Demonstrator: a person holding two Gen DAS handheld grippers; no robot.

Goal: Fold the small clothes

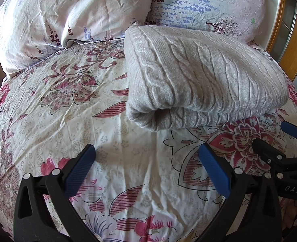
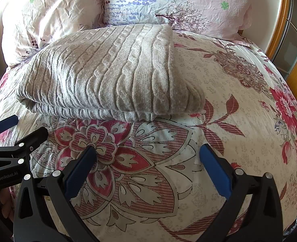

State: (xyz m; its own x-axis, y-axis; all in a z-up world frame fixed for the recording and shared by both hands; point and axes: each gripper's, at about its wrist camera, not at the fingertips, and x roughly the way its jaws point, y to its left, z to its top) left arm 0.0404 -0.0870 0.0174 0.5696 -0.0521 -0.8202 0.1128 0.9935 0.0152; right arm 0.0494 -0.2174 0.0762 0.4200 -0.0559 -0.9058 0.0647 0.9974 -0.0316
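1. Bedding fills both views: a cream duvet cover [image 1: 128, 161] printed with large red and pink flowers and leaves, wrinkled in places, lies under everything.
2. Nearest to the left wrist camera, the left gripper [image 1: 146, 157] hangs just above the duvet cover with its two blue-padded fingers [image 1: 79, 169] spread wide and nothing between them.
3. Nearest to the right wrist camera, the right gripper [image 2: 148, 157] also hangs over the duvet cover, above a big red flower print, its blue-padded fingers [image 2: 215, 171] spread wide and holding nothing.
4. Each gripper shows at the edge of the other's view: the right one at the lower right of the left view, the left one at the lower left of the right view, so the two sit side by side and close together.
5. Just beyond both grippers, apart from their fingertips, lies a folded grey-beige cable-knit sweater [image 1: 198, 74]. It rests flat on the duvet cover as a thick, neat rectangle with a rounded folded edge facing the cameras.
6. Behind the sweater, two pale pink pillows [image 2: 198, 4] with lavender and small tree prints lean side by side, the sweater's far edge close against them.
7. Farthest right, a wooden-framed panel [image 2: 293, 36] with frosted glass stands past the bed.
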